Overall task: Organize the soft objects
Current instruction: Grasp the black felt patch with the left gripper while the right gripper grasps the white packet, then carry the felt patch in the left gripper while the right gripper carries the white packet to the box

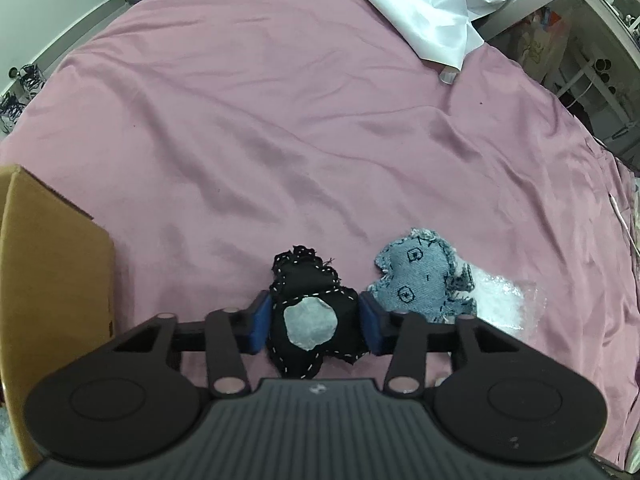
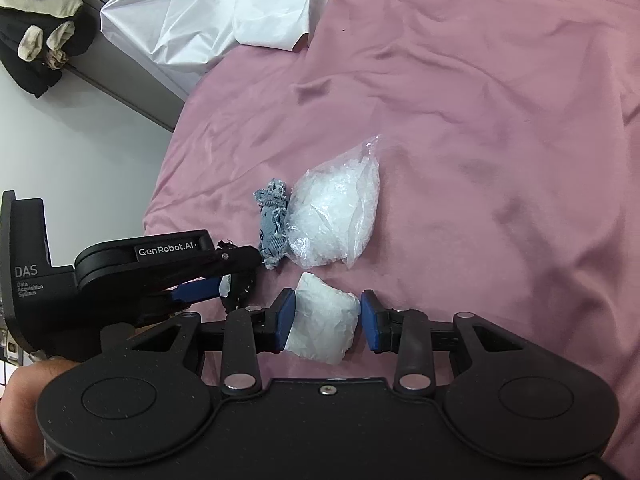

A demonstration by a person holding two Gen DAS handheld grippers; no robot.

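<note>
A black stuffed cloth toy (image 1: 316,300) with white stitching and a pale round patch sits on the pink bed sheet (image 1: 280,120). My left gripper (image 1: 315,322) is shut on it, a blue pad against each side. A blue denim stuffed toy (image 1: 416,280) lies just right of it, against a clear plastic bag of white filling (image 1: 496,300). In the right wrist view my right gripper (image 2: 325,316) is shut on a white soft bundle (image 2: 320,328), near the bag (image 2: 336,216) and the denim toy (image 2: 274,224). The left gripper (image 2: 236,276) comes in from the left.
An open cardboard box (image 1: 52,272) stands at the left of the bed. A crumpled white sheet (image 1: 424,4) lies at the far end. White shelving (image 1: 592,60) stands off the bed's right side. Dark clothes (image 2: 40,40) hang by the wall. A hand (image 2: 28,384) holds the left gripper.
</note>
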